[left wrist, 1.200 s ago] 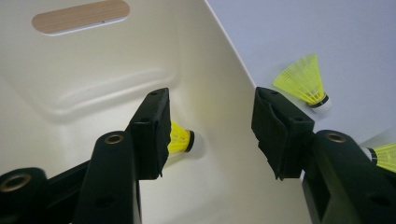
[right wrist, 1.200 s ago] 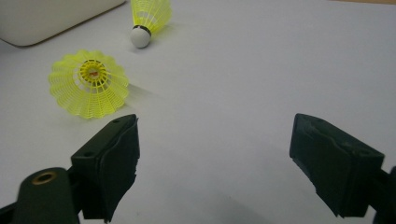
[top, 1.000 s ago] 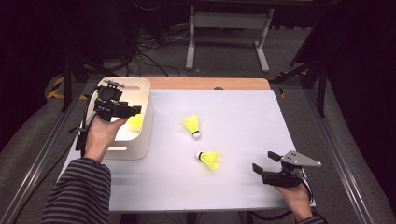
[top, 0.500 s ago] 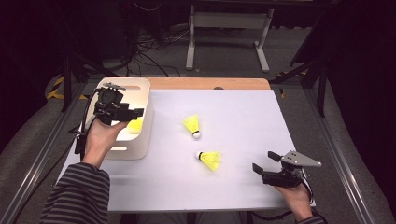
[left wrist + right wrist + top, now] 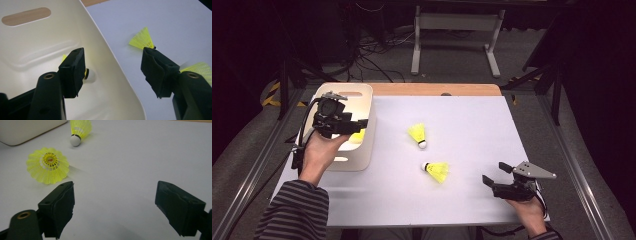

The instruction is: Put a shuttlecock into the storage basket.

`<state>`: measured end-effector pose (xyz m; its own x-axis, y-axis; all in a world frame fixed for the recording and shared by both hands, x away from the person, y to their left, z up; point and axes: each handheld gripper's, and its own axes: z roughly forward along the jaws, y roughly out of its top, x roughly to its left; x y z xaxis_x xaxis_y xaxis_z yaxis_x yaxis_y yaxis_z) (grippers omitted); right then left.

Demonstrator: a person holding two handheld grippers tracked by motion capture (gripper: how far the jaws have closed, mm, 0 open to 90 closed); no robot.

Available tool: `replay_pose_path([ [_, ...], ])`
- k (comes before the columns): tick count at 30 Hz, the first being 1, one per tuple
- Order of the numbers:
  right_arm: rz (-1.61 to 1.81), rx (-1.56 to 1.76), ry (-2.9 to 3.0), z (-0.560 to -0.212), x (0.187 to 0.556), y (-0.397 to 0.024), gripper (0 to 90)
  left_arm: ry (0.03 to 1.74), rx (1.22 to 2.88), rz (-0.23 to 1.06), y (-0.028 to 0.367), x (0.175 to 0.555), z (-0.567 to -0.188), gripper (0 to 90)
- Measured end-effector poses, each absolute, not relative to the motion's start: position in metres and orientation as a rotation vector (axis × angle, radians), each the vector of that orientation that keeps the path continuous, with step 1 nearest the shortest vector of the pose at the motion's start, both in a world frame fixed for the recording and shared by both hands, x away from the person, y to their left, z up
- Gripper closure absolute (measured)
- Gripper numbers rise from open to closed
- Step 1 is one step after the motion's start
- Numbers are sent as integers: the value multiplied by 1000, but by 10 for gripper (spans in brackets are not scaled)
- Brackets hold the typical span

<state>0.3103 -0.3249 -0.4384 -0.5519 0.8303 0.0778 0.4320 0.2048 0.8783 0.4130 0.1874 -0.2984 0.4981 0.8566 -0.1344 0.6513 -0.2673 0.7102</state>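
1. My left gripper (image 5: 362,125) hangs wide open over the white bin (image 5: 362,162); one yellow birdie (image 5: 87,74) lies below it, let go.
2. My right gripper (image 5: 496,174) waits open. Next, I think, it grabs the birdie just ahead (image 5: 48,165).

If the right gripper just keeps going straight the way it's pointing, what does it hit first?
Probably the nearer yellow shuttlecock, slightly left of the right gripper and its open jaws' centre line; bare white table lies dead ahead, so it might slip past.

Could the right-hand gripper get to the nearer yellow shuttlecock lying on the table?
Probably yes: the right gripper stands open, and only bare white table lies between it and the shuttlecock.
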Motion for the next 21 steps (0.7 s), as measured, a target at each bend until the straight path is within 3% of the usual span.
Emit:
replay_pose_path([
  [21, 1295, 1176, 2073, -438, 310, -325, 165, 1194, 2014, 333, 187, 397, -304, 371],
])
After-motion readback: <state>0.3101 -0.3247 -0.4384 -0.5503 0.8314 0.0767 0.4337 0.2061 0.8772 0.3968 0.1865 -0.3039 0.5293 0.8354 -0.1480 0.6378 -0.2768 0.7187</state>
